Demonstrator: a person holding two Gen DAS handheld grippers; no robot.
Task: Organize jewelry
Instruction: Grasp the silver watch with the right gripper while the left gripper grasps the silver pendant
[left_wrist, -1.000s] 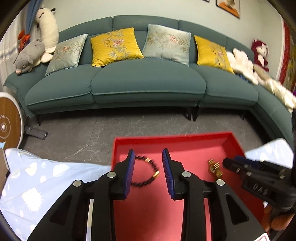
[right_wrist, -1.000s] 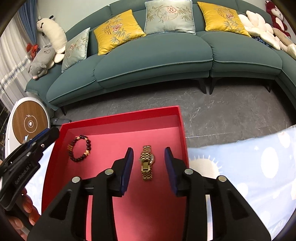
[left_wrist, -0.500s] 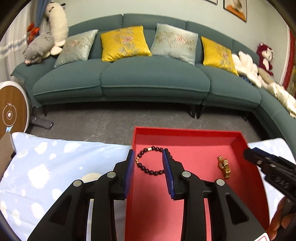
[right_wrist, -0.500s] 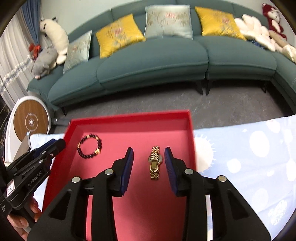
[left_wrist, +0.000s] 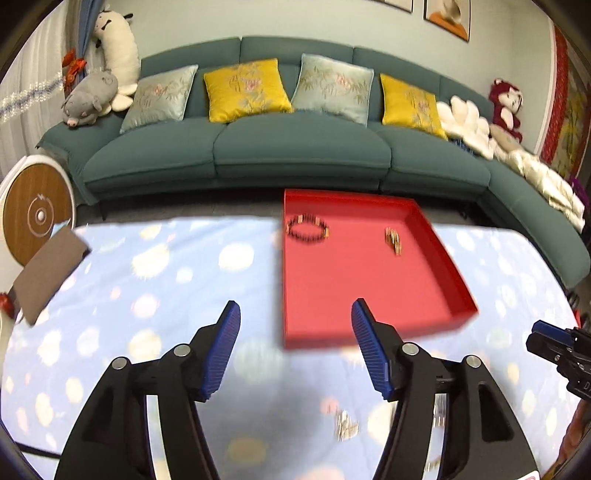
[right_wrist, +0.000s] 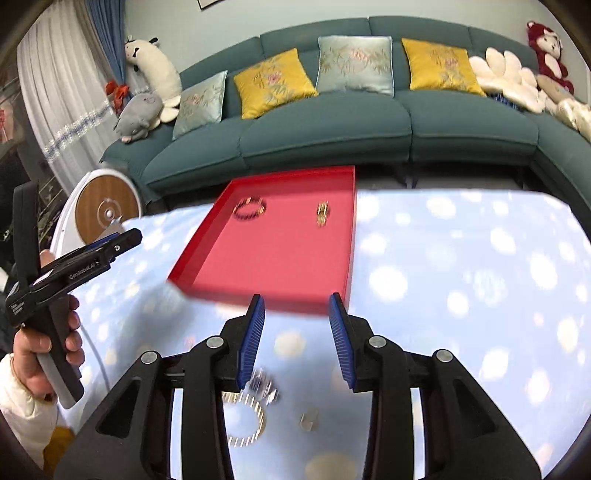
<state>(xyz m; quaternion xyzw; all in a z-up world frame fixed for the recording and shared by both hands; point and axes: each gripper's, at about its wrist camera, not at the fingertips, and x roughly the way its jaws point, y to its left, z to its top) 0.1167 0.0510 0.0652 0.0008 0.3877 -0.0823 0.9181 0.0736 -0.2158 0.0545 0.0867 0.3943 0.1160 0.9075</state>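
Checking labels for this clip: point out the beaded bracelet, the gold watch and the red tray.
Beaded bracelet (left_wrist: 307, 229): left wrist view, on its near bead arc.
Gold watch (right_wrist: 323, 213): right wrist view, on its band.
Red tray (right_wrist: 288, 254): right wrist view, on bare floor.

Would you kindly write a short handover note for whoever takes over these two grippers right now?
Left gripper: empty, fingers opening, above the cloth at the red tray's near edge.
Right gripper: empty, fingers apart, at the tray's near edge.
Done: beaded bracelet and gold watch lie in the tray.
Left: gold bangle and smaller blurred pieces lie on the cloth near the right gripper; move them into the tray.
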